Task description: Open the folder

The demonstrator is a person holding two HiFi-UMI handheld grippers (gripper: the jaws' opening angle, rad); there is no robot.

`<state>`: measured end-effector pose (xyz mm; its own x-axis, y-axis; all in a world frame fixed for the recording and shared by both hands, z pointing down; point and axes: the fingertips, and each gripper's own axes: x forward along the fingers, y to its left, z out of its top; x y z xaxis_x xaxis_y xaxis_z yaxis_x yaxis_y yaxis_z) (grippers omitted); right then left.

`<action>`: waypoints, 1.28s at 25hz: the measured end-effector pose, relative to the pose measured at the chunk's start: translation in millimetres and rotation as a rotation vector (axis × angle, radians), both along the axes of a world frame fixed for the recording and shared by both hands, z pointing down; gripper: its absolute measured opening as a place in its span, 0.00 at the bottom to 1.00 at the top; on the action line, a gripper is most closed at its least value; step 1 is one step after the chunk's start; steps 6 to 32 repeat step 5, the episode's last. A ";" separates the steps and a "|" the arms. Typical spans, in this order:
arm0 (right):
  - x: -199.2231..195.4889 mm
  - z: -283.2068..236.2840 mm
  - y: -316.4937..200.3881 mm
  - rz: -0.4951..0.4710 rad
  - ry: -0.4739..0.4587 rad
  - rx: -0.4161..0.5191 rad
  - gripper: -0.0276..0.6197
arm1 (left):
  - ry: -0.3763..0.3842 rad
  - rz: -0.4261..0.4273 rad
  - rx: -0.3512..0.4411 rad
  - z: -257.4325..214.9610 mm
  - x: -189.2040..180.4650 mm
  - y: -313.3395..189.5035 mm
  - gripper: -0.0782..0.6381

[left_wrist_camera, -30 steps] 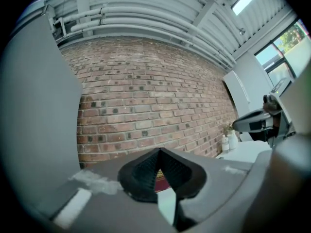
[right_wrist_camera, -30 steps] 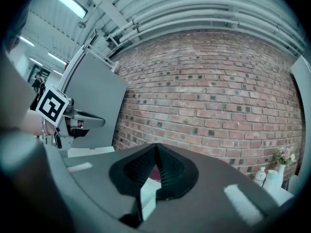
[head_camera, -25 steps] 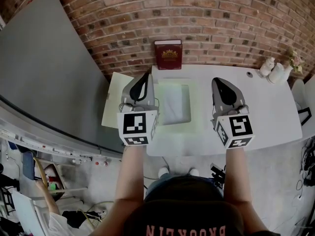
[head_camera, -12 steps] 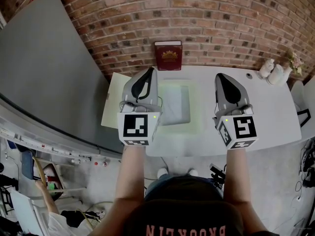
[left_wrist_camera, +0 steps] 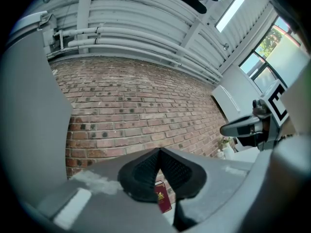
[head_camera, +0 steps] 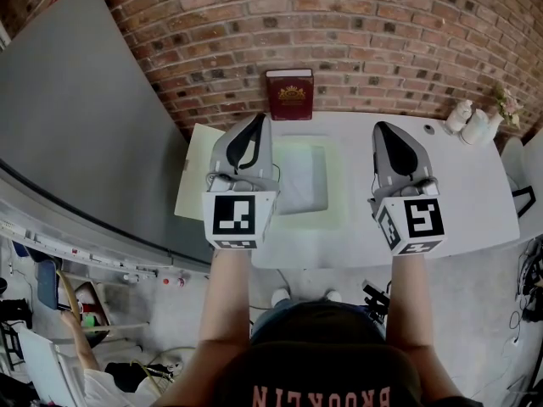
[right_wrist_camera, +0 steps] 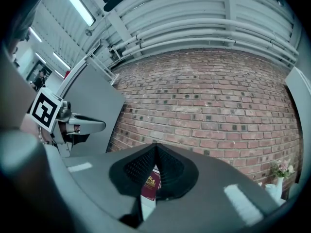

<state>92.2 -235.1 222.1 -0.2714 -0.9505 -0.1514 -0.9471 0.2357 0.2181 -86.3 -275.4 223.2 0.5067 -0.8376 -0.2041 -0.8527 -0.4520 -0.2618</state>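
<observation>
The folder (head_camera: 310, 181), pale green and see-through with a white sheet inside, lies closed and flat on the white table (head_camera: 458, 202). My left gripper (head_camera: 257, 119) hovers over the folder's left edge, held well above the table. Its jaws are shut with nothing between them, as the left gripper view (left_wrist_camera: 159, 150) shows. My right gripper (head_camera: 379, 128) hangs to the right of the folder, apart from it. Its pads (right_wrist_camera: 155, 145) meet at the tip and hold nothing. Both grippers point toward the brick wall.
A dark red book (head_camera: 290, 94) stands upright against the brick wall behind the folder. White figurines (head_camera: 472, 119) sit at the table's far right. A pale sheet (head_camera: 197, 176) overhangs the table's left end, beside a grey board (head_camera: 76, 134).
Both grippers have risen a little toward the head camera and edged toward the wall. The folder has not moved, and both jaws stayed shut.
</observation>
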 end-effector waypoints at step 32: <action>-1.0 -0.9 1.2 0.001 0.001 0.003 0.04 | 0.002 -0.003 -0.001 -0.1 -3.1 0.6 0.11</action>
